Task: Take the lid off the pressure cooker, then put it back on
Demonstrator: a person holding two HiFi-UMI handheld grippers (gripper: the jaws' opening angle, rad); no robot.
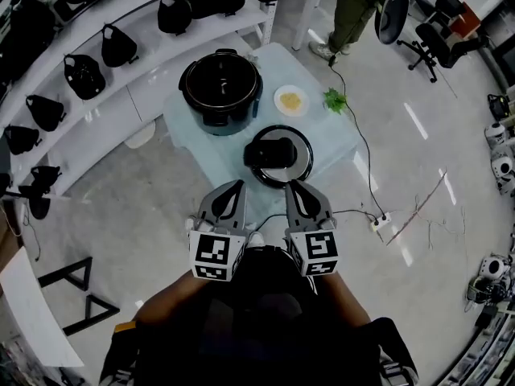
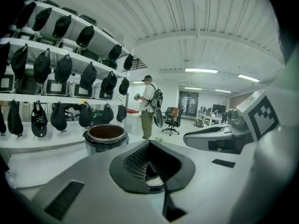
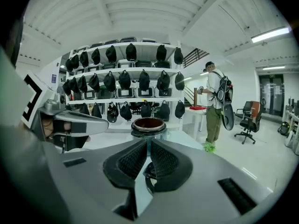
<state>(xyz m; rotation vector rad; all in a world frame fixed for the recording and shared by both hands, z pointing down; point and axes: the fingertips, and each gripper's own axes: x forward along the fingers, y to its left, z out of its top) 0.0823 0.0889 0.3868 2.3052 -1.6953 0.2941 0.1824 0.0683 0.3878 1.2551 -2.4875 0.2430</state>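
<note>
Head view showed the pressure cooker (image 1: 220,87) standing open on the pale, glassy table (image 1: 338,139). Its lid (image 1: 278,155) lay flat on the tabletop just ahead of both grippers, slightly nearer the right gripper (image 1: 294,186) than the left gripper (image 1: 235,185). The cooker stood beyond the lid, off toward the left gripper's side.

Both grippers were empty and short of the lid. The left one's ribbed black pads were pressed together. The right one's were all but closed, with only a sliver of table showing between them.

By my reading the removal was done and the return was the step in hand. The next move called for spreading one set of jaws, reaching forward to the lid's central handle and clamping it. The lid would then have to be lifted, carried out over the pot's mouth and set down level so the rims met all round.

The lid was a shallow disc with a bright metal rim and a blocky black handle. It looked hard and smooth, likely slippery anywhere but that handle. The cooker was a squat black drum with a dark, brownish inner pot and a shiny lip.
</note>
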